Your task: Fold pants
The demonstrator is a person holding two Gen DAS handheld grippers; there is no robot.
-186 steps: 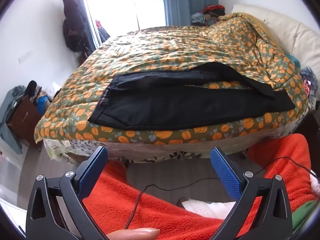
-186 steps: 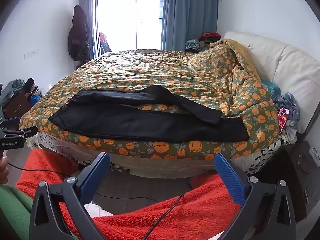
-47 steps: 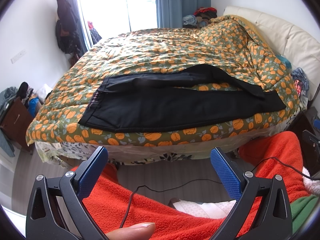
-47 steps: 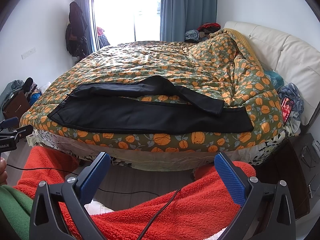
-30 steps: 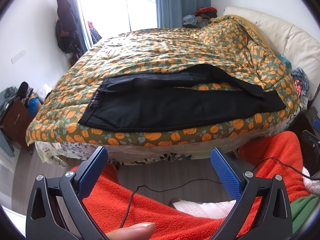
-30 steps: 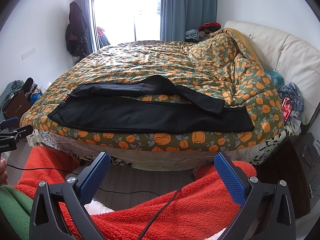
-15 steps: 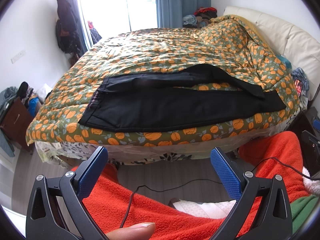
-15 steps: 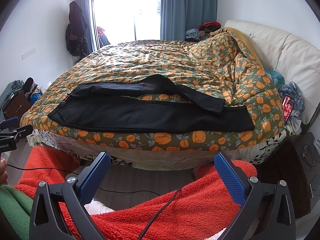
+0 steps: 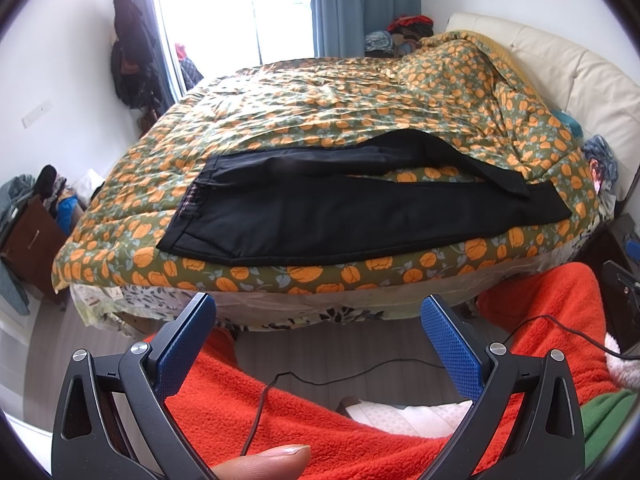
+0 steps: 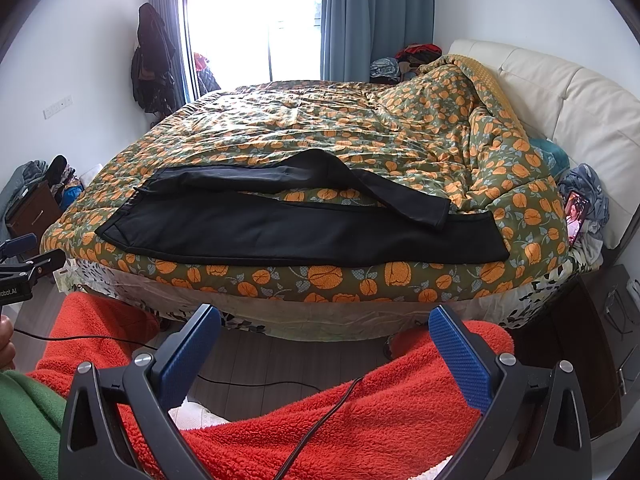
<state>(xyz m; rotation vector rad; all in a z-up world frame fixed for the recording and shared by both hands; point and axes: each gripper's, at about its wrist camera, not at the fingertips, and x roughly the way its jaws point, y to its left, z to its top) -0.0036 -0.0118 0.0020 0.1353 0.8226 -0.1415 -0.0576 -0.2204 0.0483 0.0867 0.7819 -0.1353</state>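
Observation:
Black pants lie flat along the near edge of the bed, waistband at the left, leg ends at the right. The far leg bends across and its cuff rests on the near leg. My left gripper is open, well short of the bed, with nothing between its blue pads. Equally open and empty, my right gripper hangs back over the person's red fleece lap.
An orange-flowered green quilt covers the bed, bunched high at the right by a cream headboard. A phone and clothes lie at the bed's right edge. A brown cabinet stands left. Cables cross the grey floor.
Both views have held nearly still over the last second; compared with six seconds ago they sit slightly higher. The pants have not moved.

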